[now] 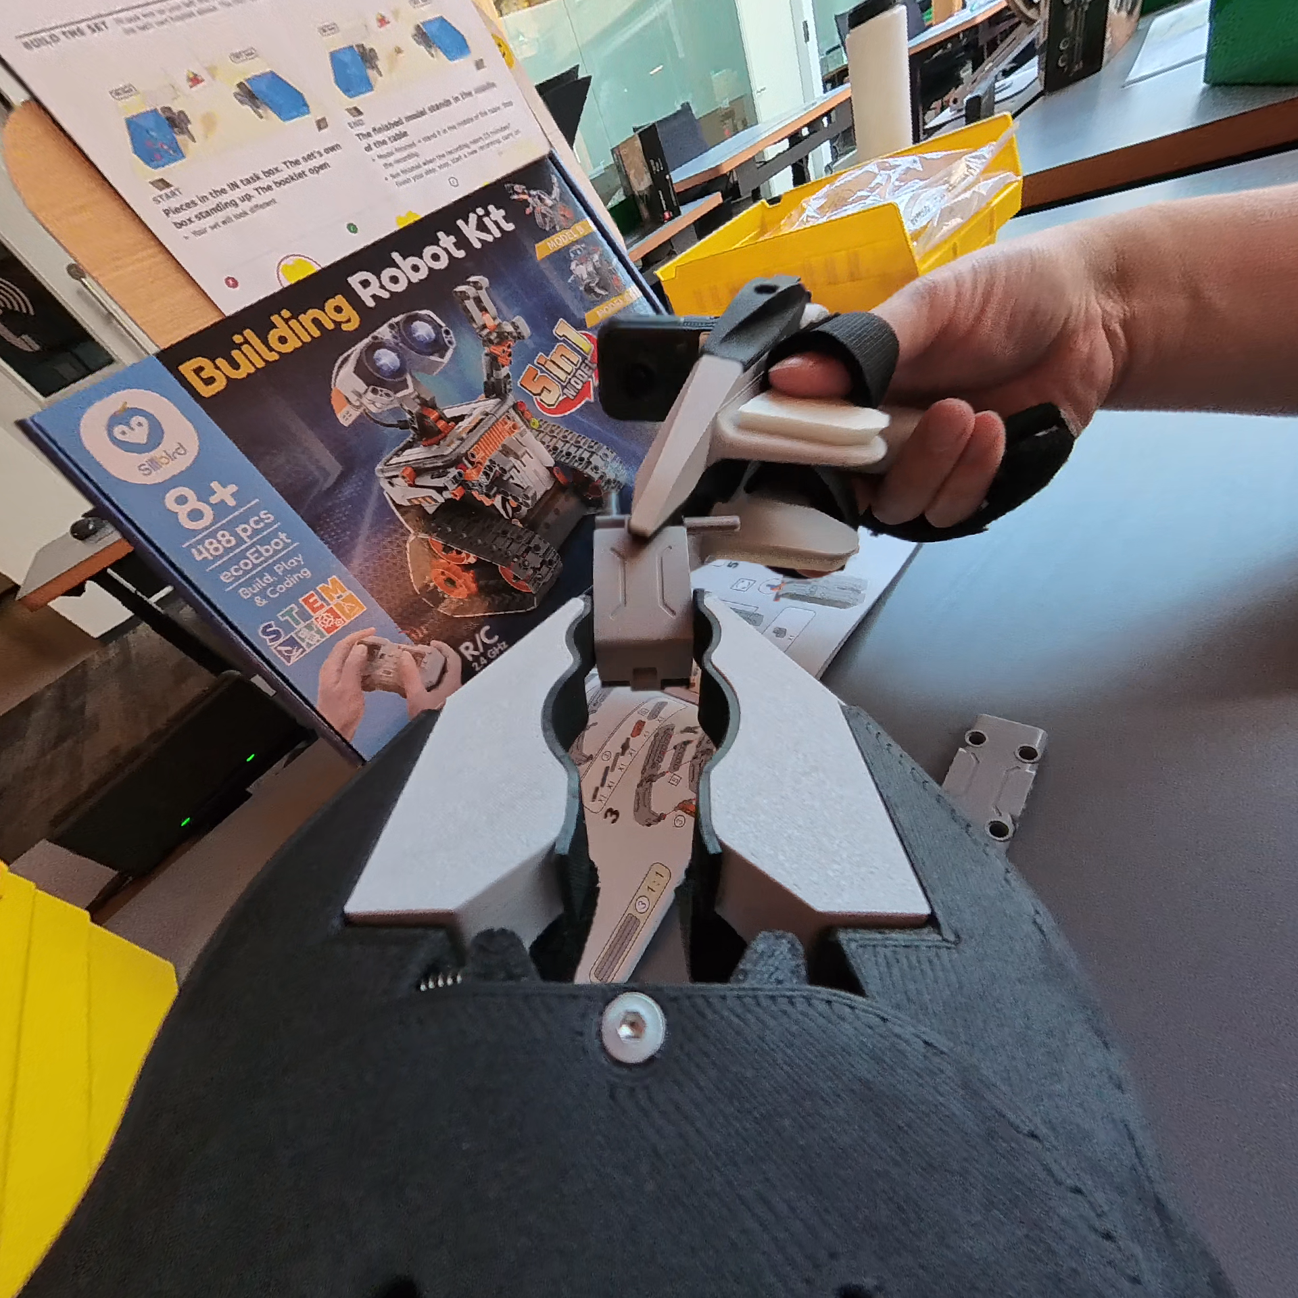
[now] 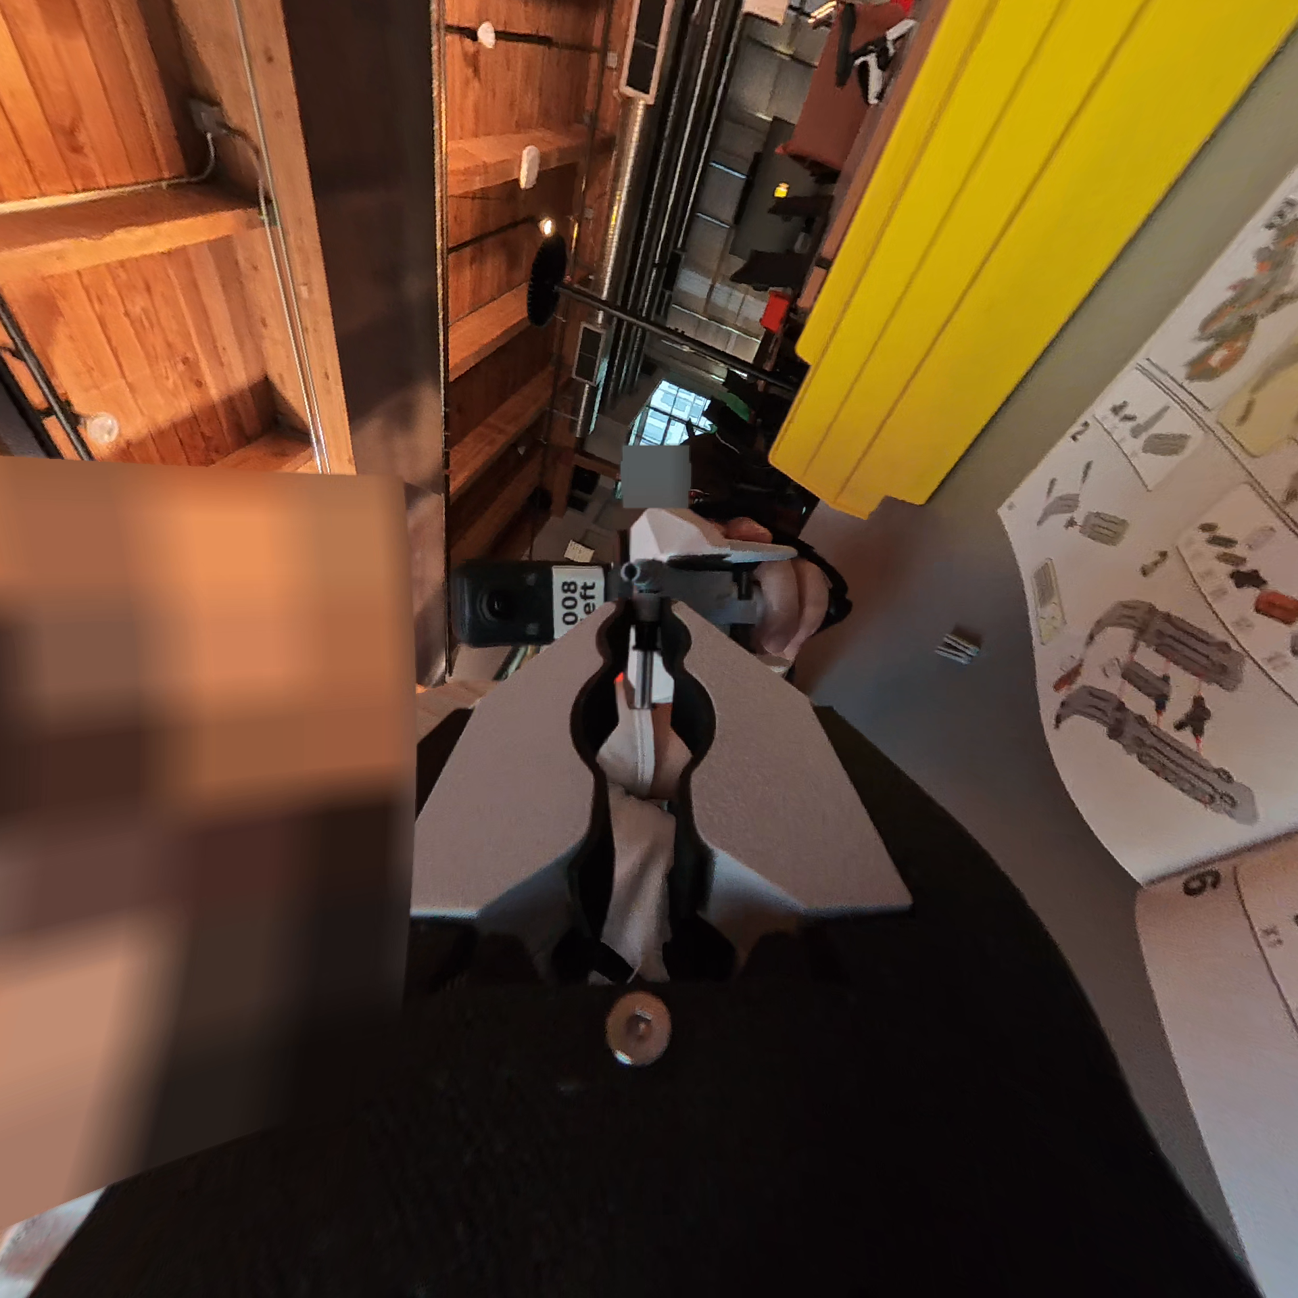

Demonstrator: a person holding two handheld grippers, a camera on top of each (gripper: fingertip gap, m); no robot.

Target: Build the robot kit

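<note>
Grey table (image 1: 1159, 632) carries everything here: a big blue kit box (image 1: 295, 506) stands tilted at the back, a yellow bin (image 1: 808, 260) with plastic bags behind it, and an open instruction booklet (image 2: 1159, 632) lies flat under the tools. Above the booklet the left gripper (image 1: 640, 636) is clenched on an upright grey block piece (image 1: 636, 604), pressed between both fingers. From the right a hand (image 1: 983, 393) brings the right gripper (image 2: 643, 618), closed on a thin grey pin (image 2: 643, 674), and its tip touches the top of the block. One small grey plate (image 1: 994, 779) lies alone on the table, just beside the left gripper.
</note>
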